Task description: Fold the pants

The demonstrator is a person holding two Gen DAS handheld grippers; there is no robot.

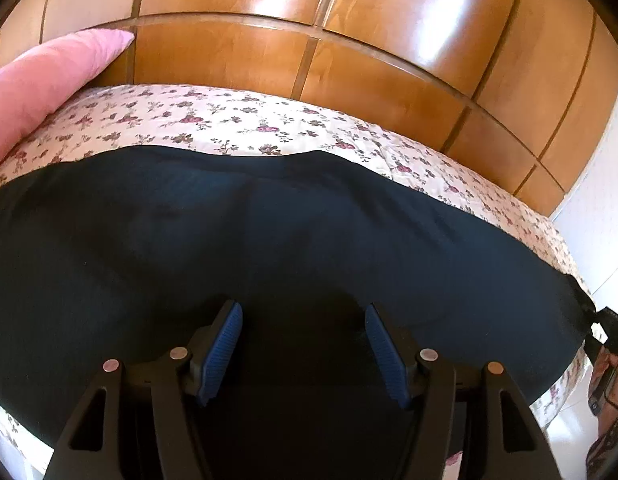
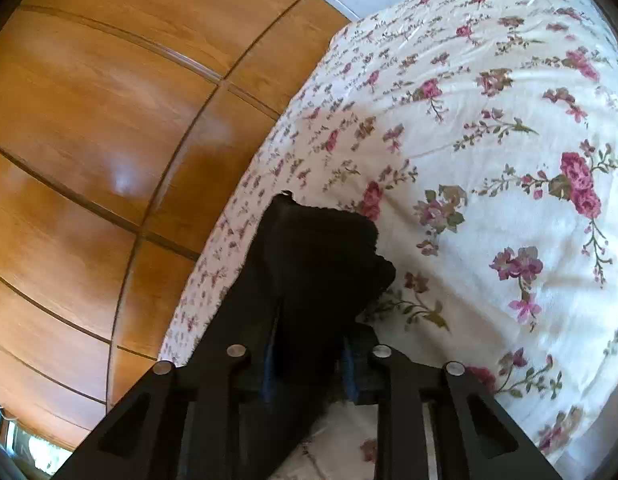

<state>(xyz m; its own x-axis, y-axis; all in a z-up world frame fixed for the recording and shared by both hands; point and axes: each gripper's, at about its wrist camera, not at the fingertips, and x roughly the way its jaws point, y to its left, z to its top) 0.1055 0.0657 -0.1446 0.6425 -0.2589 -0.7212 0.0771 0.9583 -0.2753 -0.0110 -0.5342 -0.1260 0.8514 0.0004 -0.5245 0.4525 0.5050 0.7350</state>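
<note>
Here, dark pants [image 1: 269,240] lie spread across a bed [image 1: 237,120] dressed in a cream sheet printed with pink flowers, seen from the left wrist camera. The left gripper [image 1: 303,344] hovers over the near part of the cloth with its blue pads [image 1: 223,344] set wide apart and nothing pinched between them. A pink pillow [image 1: 41,84] rests at the bed's far left corner, against a glossy wooden wardrobe [image 1: 349,40] that runs behind the bed.

At the right edge of the same view, the right gripper [image 1: 607,332] meets the end of the pants, beside a bit of the person's patterned sleeve [image 1: 609,440].

From the right wrist camera, the right gripper [image 2: 309,364] is clamped on a bunched end of the pants [image 2: 321,256], the dark fabric filling the narrow gap between the fingers and rising ahead of them. The bed [image 2: 489,160] fills the right of that tilted view and the wardrobe [image 2: 109,120] the left.
</note>
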